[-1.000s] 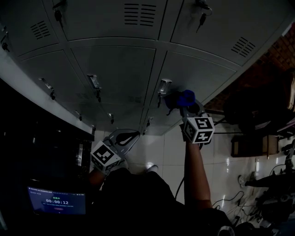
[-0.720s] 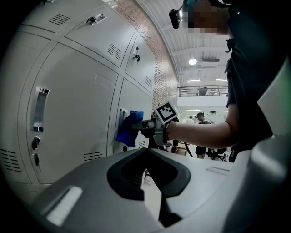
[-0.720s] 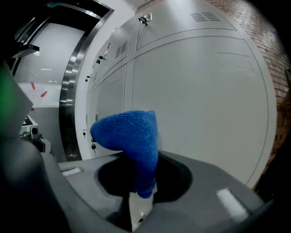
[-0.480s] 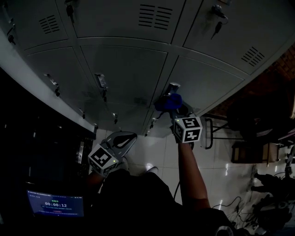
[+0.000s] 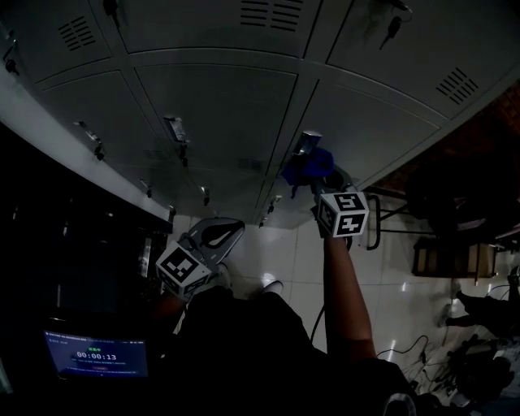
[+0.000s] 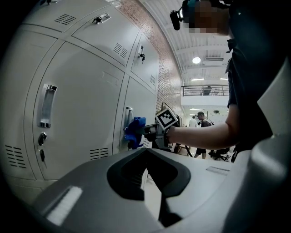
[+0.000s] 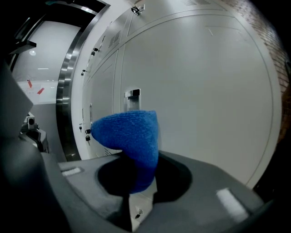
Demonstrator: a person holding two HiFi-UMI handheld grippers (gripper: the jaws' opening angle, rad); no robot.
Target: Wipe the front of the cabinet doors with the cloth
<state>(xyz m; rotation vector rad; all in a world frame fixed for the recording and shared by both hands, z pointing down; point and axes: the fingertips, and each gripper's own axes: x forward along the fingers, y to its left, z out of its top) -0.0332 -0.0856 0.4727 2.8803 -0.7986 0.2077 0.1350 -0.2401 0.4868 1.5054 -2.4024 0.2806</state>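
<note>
Left hand-held gripper (image 5: pixel 218 237): closed, with nothing in it. It hangs low, away from the doors, and does no work. Its shell is smooth gray plastic with round edges.
Cabinet doors (image 5: pixel 218 106): ahead of the left hand-held gripper and higher up. They are flat gray metal doors in rows, smooth and a little shiny. Some have small slit vents (image 5: pixel 266 11).
Handle (image 5: pixel 307 144): a small shiny metal piece, tall and thin. It sits just past the tip of the right hand-held gripper (image 5: pixel 318 180).
Cloth (image 7: pixel 131 136): bright blue, soft and bumpy like knit wool. It is bunched into a round lump with a point that hangs down. It sticks out of the front of the right hand-held gripper. It looks like it is on the door, right beside the handle.
Right hand-held gripper: squeezed tight on the cloth. A bare arm (image 5: pixel 345 292) holds it up at the doors.
Floor (image 5: pixel 280 260): below both hand-held grippers, shiny white tiles.
Done: no wet or clean marks show, so I cannot tell which doors are wiped.
Now: I think the wiping is at this one door, near its handle.
Left: likely most of the doors, above and to the left of the cloth.
</note>
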